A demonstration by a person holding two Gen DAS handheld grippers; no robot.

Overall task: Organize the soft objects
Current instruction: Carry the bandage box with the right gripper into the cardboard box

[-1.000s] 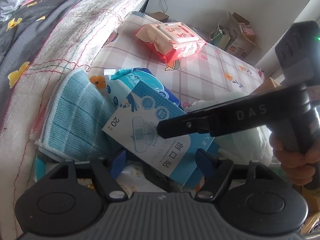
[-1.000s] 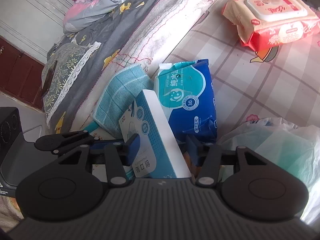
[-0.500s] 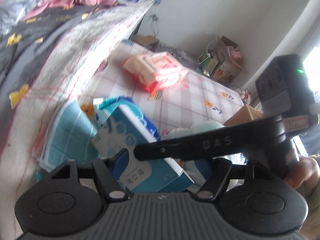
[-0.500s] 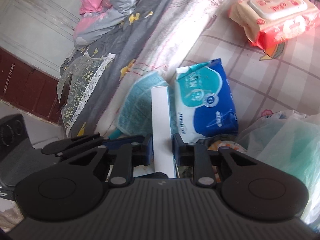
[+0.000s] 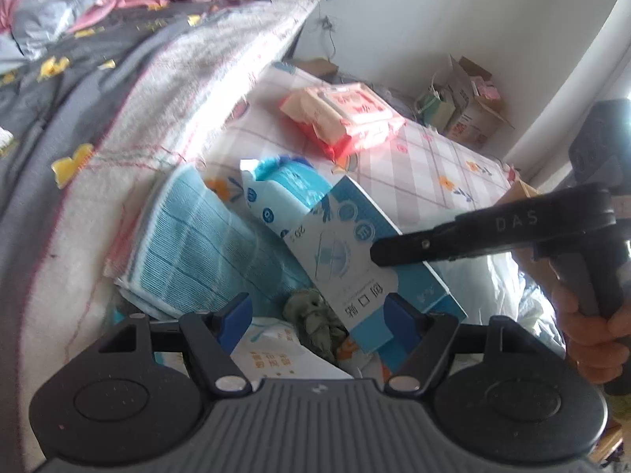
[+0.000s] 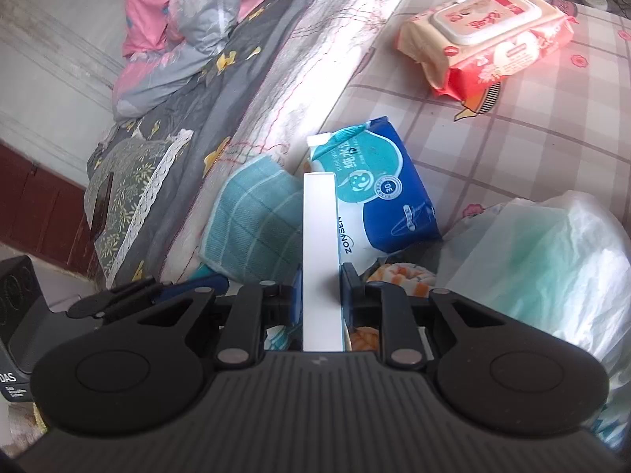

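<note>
Right tongs (image 6: pixel 320 299) clamp box (image 6: pixel 320 260) edge; left tongs (image 5: pixel 315 315) agape.

The blue-and-white box (image 5: pixel 366 252) looks like smooth printed card with a slight sheen; its narrow side (image 6: pixel 320 252) is plain matt white. The teal cloth (image 6: pixel 256 224) is woven and ribbed. The blue wipes pack (image 6: pixel 378 193) and the far pink pack (image 6: pixel 485 27) are glossy plastic film. The bag (image 6: pixel 544 260) at right is thin, crinkled, translucent plastic. The bedding (image 5: pixel 165 90) at left is soft matt fabric.
</note>
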